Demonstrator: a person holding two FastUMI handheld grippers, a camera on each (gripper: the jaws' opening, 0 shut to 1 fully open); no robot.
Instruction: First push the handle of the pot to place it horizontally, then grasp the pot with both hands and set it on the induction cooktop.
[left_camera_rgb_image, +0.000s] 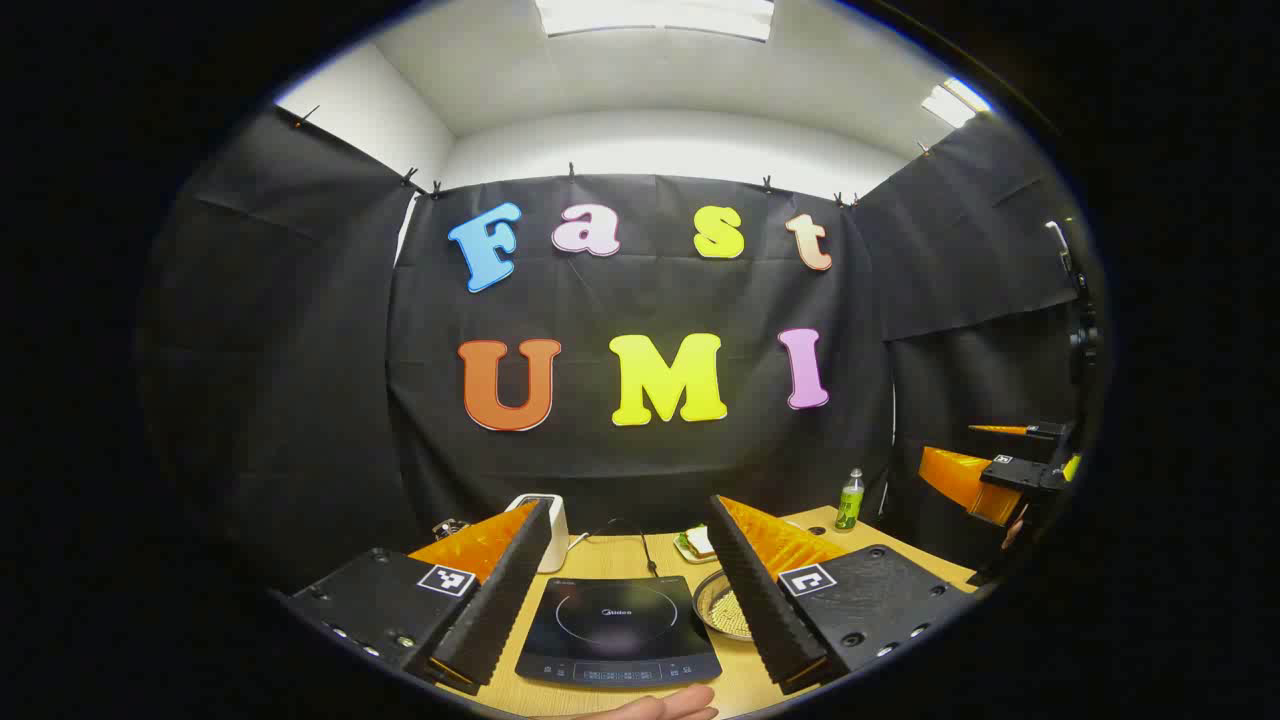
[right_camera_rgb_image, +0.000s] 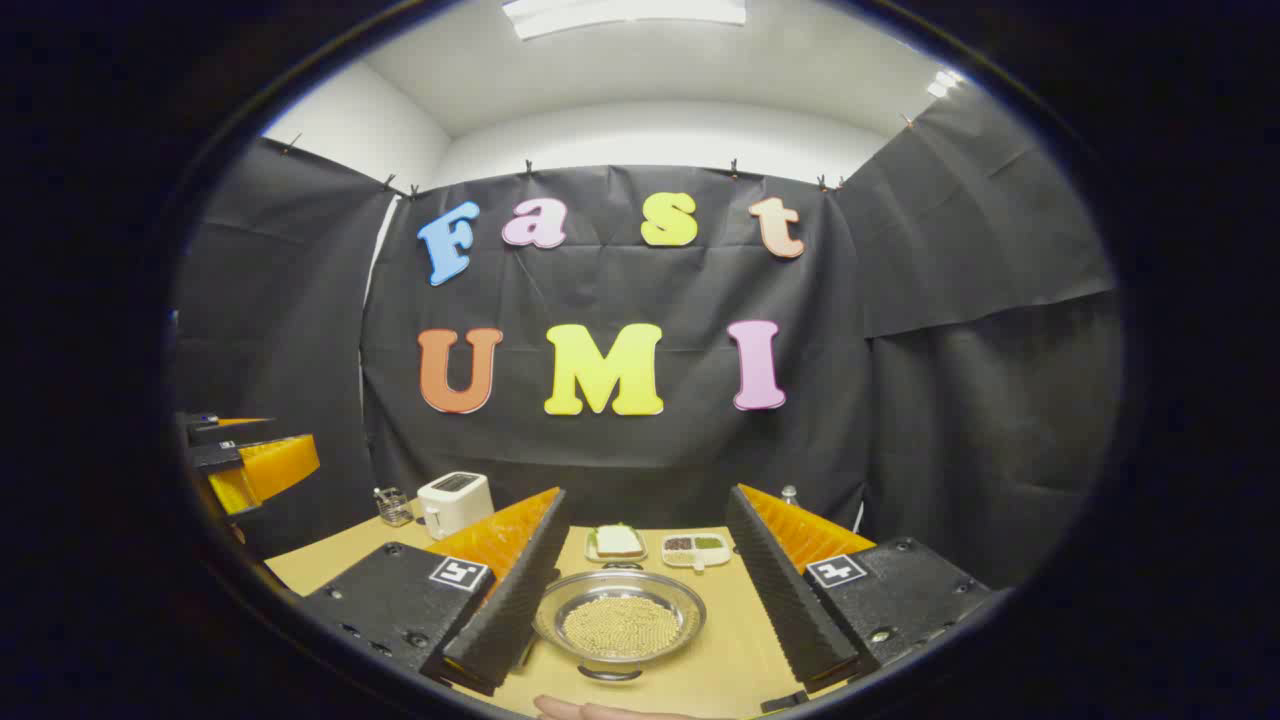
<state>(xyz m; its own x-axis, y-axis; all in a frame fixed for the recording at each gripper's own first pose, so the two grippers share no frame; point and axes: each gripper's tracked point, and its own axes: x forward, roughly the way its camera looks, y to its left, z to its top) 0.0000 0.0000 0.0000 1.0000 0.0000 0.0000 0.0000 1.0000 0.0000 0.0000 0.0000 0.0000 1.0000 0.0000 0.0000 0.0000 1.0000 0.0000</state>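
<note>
Both grippers hover high, fingers spread wide, nothing held. Left gripper (left_camera_rgb_image: 620, 610) frames induction cooktop (left_camera_rgb_image: 618, 628), the target. Right gripper (right_camera_rgb_image: 645, 605) frames pot (right_camera_rgb_image: 620, 620) just beside cooktop; handle (right_camera_rgb_image: 610, 673) points toward camera, push pending.

Glossy black cooktop (left_camera_rgb_image: 618, 630) with pale ring markings on a tan wood-grain table (right_camera_rgb_image: 735, 650). Shiny silver pot (right_camera_rgb_image: 620, 618) full of beige grains, and there's a white toaster (right_camera_rgb_image: 455, 503), green bottle (left_camera_rgb_image: 849, 500).
</note>
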